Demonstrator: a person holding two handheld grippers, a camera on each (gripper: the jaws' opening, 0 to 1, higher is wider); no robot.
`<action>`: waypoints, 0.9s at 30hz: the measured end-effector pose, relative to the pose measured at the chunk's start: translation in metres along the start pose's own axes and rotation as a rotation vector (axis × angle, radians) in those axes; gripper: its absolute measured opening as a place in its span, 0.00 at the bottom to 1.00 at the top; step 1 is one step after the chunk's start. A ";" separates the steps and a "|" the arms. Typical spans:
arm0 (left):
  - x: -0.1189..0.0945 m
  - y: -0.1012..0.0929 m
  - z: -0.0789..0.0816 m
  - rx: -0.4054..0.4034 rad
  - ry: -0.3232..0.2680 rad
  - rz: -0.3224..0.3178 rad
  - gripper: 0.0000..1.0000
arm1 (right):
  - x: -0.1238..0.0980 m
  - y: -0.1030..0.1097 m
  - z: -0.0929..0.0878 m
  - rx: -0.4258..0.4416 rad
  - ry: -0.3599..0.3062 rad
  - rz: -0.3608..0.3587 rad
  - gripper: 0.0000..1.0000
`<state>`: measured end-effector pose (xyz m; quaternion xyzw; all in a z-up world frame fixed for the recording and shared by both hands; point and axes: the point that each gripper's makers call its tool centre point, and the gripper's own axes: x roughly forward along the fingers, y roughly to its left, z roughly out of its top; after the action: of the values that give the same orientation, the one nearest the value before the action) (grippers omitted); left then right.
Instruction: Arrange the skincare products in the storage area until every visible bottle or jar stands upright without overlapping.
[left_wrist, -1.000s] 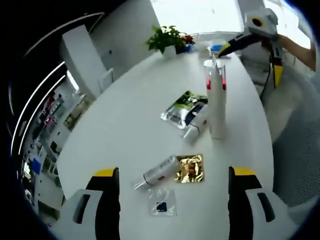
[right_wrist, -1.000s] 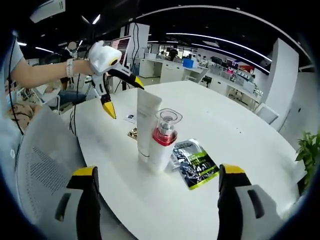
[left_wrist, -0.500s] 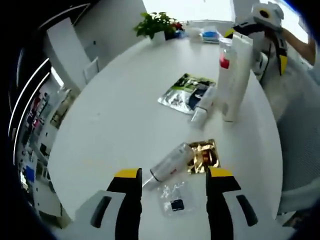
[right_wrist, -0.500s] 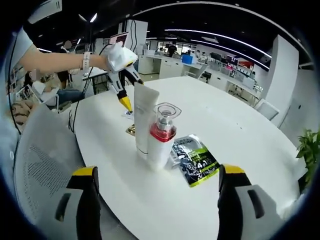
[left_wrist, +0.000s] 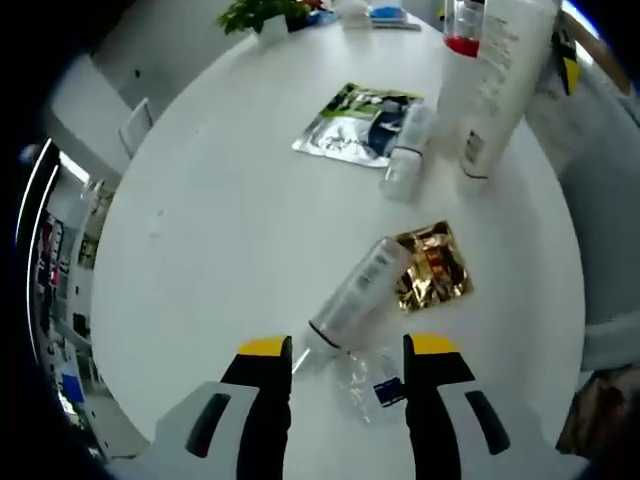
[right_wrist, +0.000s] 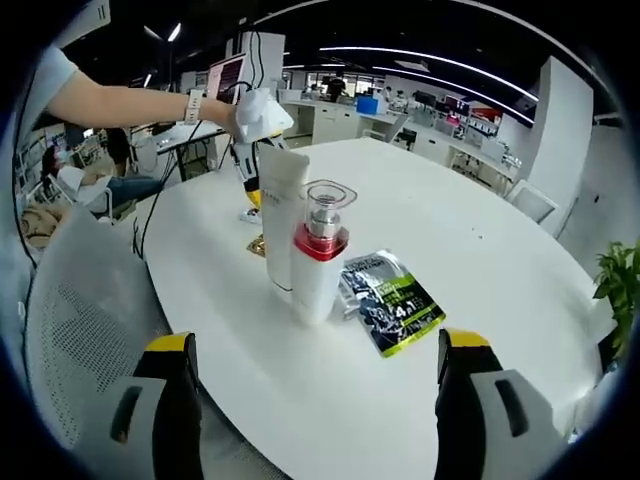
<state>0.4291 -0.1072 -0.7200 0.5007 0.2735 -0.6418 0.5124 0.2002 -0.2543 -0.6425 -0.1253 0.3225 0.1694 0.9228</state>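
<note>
Left gripper view: left gripper (left_wrist: 345, 375) jaws narrowed astride tip of lying silver tube (left_wrist: 358, 297) beside gold sachet (left_wrist: 432, 268); bare table (left_wrist: 220, 230) seen leftward. Right gripper view: right gripper (right_wrist: 313, 385) jaws wide, empty; upright pump bottle (right_wrist: 319, 262) near table edge.

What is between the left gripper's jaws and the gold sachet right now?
In the left gripper view, the lying silver bottle stretches from just ahead of the left gripper up to the gold sachet, with a small clear packet beside its near end.

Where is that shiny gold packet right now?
In the left gripper view the gold packet lies flat on the white table, right of centre, beside the silver tube lying on its side, which overlaps its edge, and near the tall white tube.
</note>
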 end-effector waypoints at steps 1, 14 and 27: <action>0.001 0.000 0.001 -0.001 0.001 -0.011 0.41 | 0.001 0.001 -0.001 0.002 0.004 0.004 1.00; 0.022 -0.003 0.003 0.083 0.038 -0.097 0.32 | 0.006 0.004 -0.003 0.014 0.020 0.021 1.00; 0.033 -0.011 0.001 0.120 0.082 -0.198 0.23 | 0.006 0.001 -0.004 0.031 0.024 0.015 0.98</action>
<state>0.4193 -0.1176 -0.7520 0.5268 0.3034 -0.6835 0.4040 0.2017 -0.2530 -0.6490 -0.1107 0.3373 0.1697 0.9193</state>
